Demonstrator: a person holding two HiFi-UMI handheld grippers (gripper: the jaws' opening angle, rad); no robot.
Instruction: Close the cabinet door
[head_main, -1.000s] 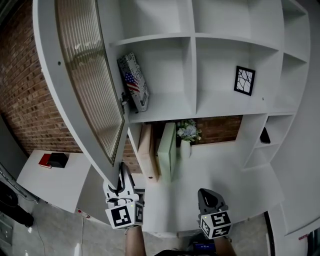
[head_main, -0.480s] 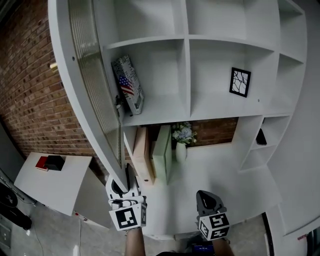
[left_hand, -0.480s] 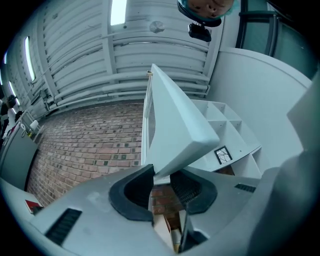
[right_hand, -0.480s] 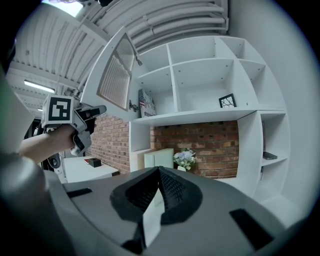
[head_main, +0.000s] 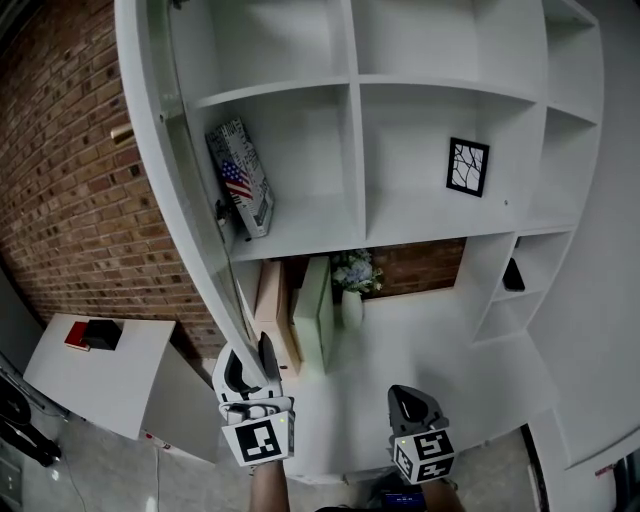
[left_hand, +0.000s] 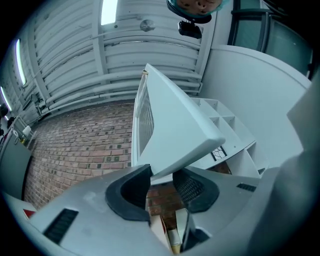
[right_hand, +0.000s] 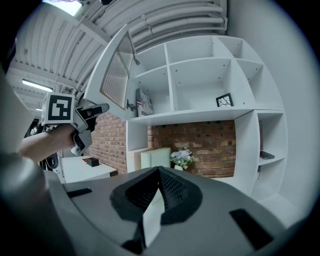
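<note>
- Brick wall (head_main: 70, 170) ran behind and to the left of the white shelf unit (head_main: 450, 90) we faced.
- Our left gripper (head_main: 250, 362) had just been opening its jaws. They stood spread, with the lower corner of the cabinet door (head_main: 165, 140) between them, not pinched.
- That door stood partly open and rose up and away from those jaws, nearly edge-on in the head view.
- Our right gripper (head_main: 412, 402) had its jaws pressed together on nothing, well to the right of the door, with a vase of flowers (head_main: 350, 275) straight beyond them.
</note>
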